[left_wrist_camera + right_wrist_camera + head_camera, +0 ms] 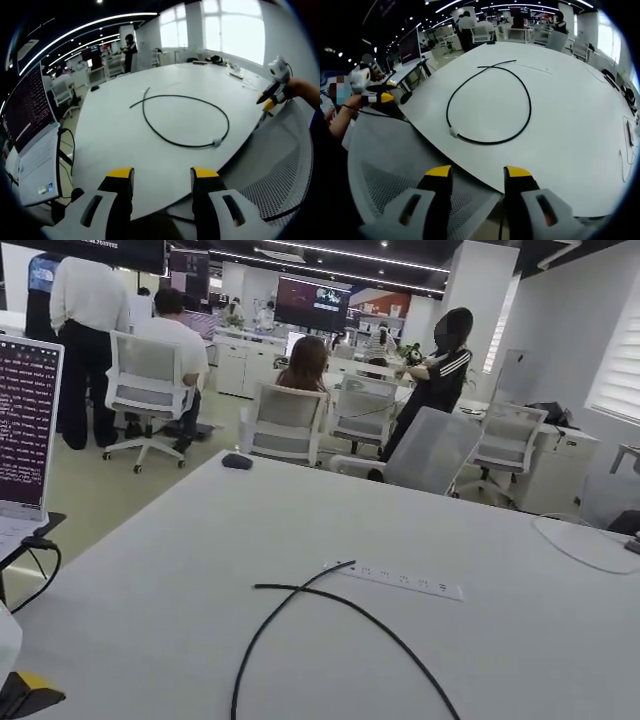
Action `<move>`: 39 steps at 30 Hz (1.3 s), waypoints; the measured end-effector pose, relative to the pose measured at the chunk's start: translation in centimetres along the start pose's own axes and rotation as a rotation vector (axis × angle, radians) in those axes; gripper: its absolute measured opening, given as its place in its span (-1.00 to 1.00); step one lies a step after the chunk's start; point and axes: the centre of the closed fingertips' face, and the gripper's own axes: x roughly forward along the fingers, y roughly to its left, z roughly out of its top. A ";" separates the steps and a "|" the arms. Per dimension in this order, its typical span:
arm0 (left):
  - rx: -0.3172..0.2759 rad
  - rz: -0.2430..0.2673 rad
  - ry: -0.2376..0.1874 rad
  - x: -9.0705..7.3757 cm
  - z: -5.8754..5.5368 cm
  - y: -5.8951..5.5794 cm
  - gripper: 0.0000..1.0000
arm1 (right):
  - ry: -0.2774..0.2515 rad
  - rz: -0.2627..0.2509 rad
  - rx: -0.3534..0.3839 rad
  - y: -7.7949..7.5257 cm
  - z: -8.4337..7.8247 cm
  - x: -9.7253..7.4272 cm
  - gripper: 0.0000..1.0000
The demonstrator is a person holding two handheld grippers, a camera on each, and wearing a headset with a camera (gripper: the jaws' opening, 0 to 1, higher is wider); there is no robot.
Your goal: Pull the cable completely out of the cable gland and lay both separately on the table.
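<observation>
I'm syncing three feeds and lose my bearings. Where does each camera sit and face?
Head view: on the headset, facing down across the table at the cable.
Left gripper view: on the left gripper, jaws apart below, facing the cable; right gripper and hand at right.
Right gripper view: on the right gripper, above a chair back, facing the cable.
Shared: both gripper views show the gland.

- We are losing the loop of the cable (300, 588) at the head view's bottom edge.
- We are seeing the cable gland (216, 143) as a pale speck in the left gripper view, too small to tell how it is sitting on the cable.
- We are finding the laptop (28, 425) cropped at the head view's left edge, its text unreadable.
</observation>
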 end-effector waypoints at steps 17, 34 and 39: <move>0.074 -0.036 -0.001 1.0 1.8 -0.9 -0.08 | -0.010 0.001 0.013 0.0 0.0 -0.2 -0.16; 0.107 -0.063 -0.001 1.6 2.6 -1.7 -0.08 | -0.021 0.003 0.029 -0.1 -0.2 -0.3 -0.17; 0.120 -0.072 0.002 1.8 2.8 -2.0 -0.09 | -0.023 0.005 0.030 0.0 -0.2 -0.3 -0.17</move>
